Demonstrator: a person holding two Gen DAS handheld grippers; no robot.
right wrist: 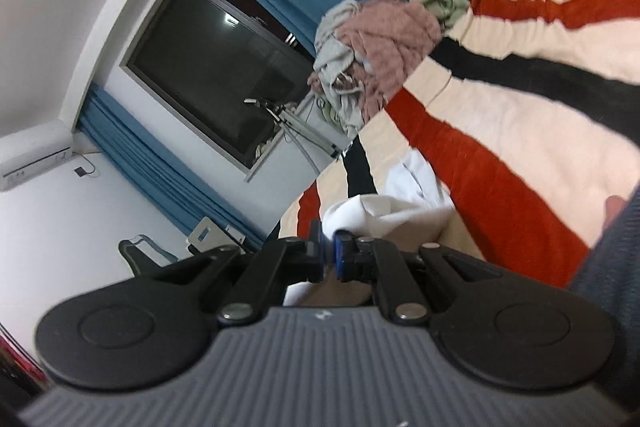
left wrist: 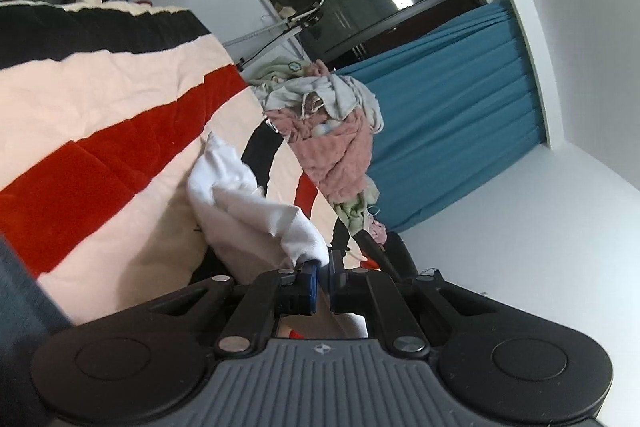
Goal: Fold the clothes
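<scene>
With both sets of jaws pinched down tight, the left claw [left wrist: 323, 265] and the right claw [right wrist: 329, 247] each have a bit of the white garment [left wrist: 248, 203] clamped between the blue pads, and it's bunched up just above the striped bedspread [left wrist: 100, 131]. Past that there's a messy clothes pile [left wrist: 332, 131] at the far edge of the bed, then blue curtains [left wrist: 460, 107] around a dark window [right wrist: 208, 75].
</scene>
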